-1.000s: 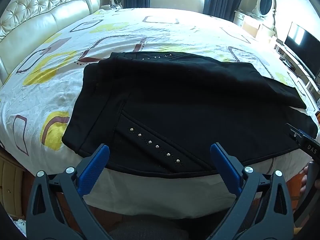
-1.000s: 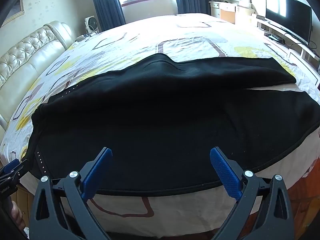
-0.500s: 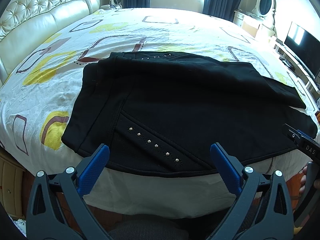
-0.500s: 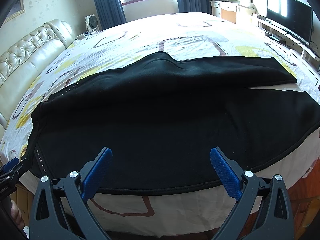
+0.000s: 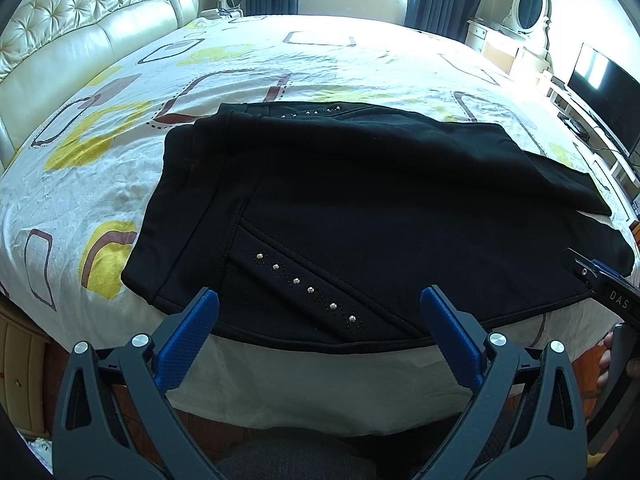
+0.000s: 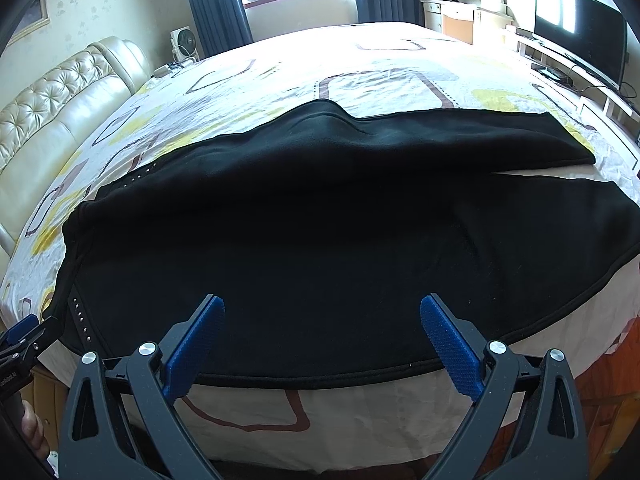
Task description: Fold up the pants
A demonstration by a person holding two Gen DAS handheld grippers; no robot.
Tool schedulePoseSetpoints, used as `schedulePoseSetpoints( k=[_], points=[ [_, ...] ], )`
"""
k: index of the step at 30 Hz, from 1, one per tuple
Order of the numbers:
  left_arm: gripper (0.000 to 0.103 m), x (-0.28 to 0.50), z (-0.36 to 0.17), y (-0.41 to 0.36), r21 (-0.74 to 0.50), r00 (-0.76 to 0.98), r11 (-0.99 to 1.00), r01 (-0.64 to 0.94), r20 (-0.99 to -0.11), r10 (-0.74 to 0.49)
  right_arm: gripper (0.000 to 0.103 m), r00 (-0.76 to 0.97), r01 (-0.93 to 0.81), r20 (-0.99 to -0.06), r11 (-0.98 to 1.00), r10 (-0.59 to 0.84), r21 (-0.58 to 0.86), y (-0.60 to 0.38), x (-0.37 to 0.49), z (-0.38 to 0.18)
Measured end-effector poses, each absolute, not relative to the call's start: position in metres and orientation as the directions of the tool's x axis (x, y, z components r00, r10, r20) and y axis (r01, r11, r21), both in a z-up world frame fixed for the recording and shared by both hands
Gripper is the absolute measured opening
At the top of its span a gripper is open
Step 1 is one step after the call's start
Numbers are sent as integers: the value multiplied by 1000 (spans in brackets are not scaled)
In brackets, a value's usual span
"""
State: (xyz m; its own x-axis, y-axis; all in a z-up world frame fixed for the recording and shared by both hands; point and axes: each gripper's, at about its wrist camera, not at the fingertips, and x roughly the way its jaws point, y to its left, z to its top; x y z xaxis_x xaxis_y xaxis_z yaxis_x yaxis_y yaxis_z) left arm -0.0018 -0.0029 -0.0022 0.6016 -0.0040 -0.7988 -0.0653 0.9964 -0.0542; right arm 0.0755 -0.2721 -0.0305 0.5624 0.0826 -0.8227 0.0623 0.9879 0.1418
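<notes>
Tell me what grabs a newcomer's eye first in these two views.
The black pants dominate, spread along the near edge of the bed on its white sheet with yellow and brown shapes. A diagonal row of silver studs glints near the waistband end in the left wrist view. Both the left gripper and right gripper sit at the bed's edge, blue-padded jaws wide apart and holding nothing.

We find the black pants [image 5: 360, 208] lying flat on the patterned bedsheet [image 5: 120, 128], waistband toward the padded headboard [image 5: 80, 28], a row of studs [image 5: 306, 289] running diagonally near the bed's near edge. Our left gripper [image 5: 320, 300] hangs above that edge with its blue pads [image 5: 188, 336] spread wide, touching nothing. The right gripper [image 5: 600, 280] shows only partly at the right margin, its jaw state unreadable.
</notes>
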Motion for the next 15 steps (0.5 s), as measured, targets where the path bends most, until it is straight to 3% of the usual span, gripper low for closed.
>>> schedulePoseSetpoints(
  k=[15],
  points=[
    [101, -2, -3, -4, -41, 600, 997, -66, -800, 6, 97, 556, 56, -826, 988, 88, 143, -271, 77, -33]
  ],
)
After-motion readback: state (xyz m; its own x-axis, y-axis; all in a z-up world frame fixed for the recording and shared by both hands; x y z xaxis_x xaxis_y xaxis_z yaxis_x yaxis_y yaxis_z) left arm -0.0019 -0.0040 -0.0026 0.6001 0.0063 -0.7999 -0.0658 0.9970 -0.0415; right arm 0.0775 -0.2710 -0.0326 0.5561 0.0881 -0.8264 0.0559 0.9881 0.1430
